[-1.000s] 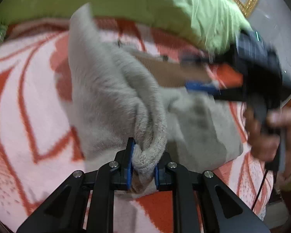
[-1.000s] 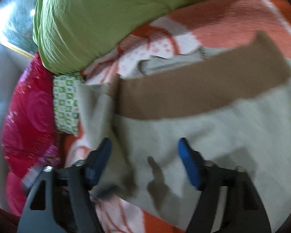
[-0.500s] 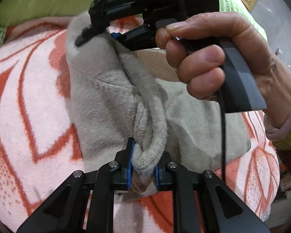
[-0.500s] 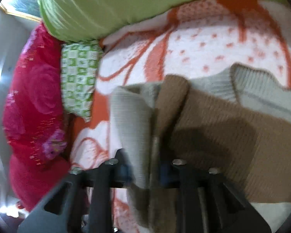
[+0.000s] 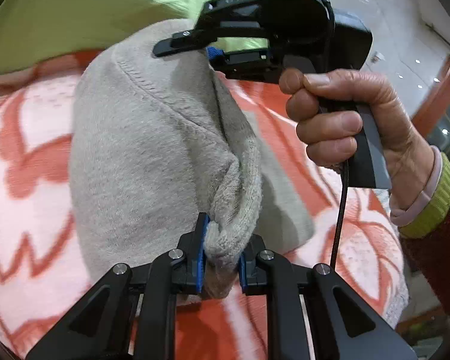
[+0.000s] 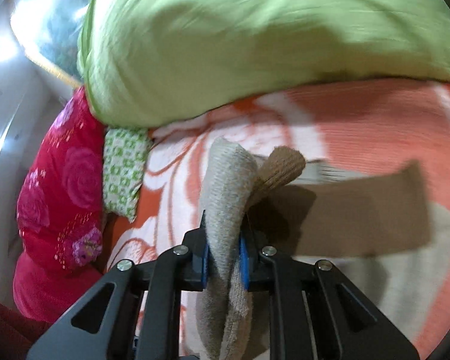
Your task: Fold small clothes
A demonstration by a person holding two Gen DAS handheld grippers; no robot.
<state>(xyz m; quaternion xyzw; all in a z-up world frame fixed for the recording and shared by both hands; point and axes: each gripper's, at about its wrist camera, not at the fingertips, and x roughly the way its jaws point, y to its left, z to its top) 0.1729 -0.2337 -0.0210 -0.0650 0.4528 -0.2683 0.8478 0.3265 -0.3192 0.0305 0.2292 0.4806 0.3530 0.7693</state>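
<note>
A small grey knit sweater (image 5: 141, 156) with a brown band (image 6: 360, 210) is lifted over an orange-and-white floral blanket (image 5: 21, 138). My left gripper (image 5: 221, 255) is shut on a bunched ribbed edge of the sweater at the near side. My right gripper (image 6: 225, 252) is shut on the sweater's far corner, where grey and brown knit fold over together. In the left wrist view the right gripper (image 5: 207, 51) sits at the top of the raised cloth, held by a hand (image 5: 339, 120). The cloth hangs taut between the two grippers.
A green quilt (image 6: 255, 36) lies at the back of the bed. A red floral pillow (image 6: 60, 186) and a small green-checked pillow (image 6: 123, 168) lie at the left. A gold picture frame and a wall (image 5: 390, 15) are behind.
My right gripper closed on the sweater's far corner and lifted it up off the blanket. My left gripper kept its hold on the near edge.
</note>
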